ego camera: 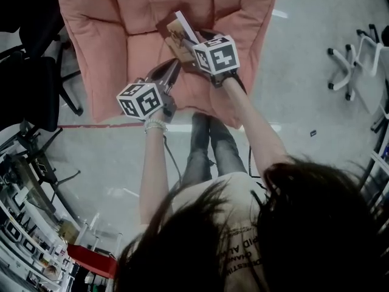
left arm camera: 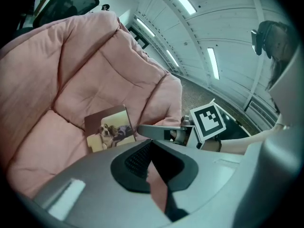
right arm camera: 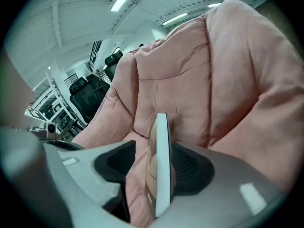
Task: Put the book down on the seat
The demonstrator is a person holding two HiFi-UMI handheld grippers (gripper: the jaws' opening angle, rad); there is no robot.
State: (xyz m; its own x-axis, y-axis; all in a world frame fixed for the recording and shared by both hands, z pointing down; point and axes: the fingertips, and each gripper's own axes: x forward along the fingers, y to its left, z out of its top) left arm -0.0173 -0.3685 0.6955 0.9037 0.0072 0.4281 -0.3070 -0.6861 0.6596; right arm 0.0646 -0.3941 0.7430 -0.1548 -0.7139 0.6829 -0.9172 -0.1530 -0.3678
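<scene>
A thin book (ego camera: 180, 32) with dogs on its cover (left arm camera: 108, 129) stands on edge on the seat of a pink cushioned chair (ego camera: 121, 29). My right gripper (ego camera: 187, 46) is around it. In the right gripper view the book (right arm camera: 161, 160) leans on the right-hand pad, and a gap separates it from the left-hand pad, so the right gripper (right arm camera: 151, 171) is open. My left gripper (ego camera: 172, 67) hovers over the seat's front, just left of the book, with its jaws together and nothing between them. From the left gripper (left arm camera: 151, 146) I see a right finger (left arm camera: 159, 129) beside the book.
Black office chairs (ego camera: 30, 53) stand left of the pink chair. A white chair base (ego camera: 352, 59) is at the far right. A red tape line (ego camera: 79, 125) runs across the grey floor. The person's legs (ego camera: 209, 145) are right at the seat's front edge.
</scene>
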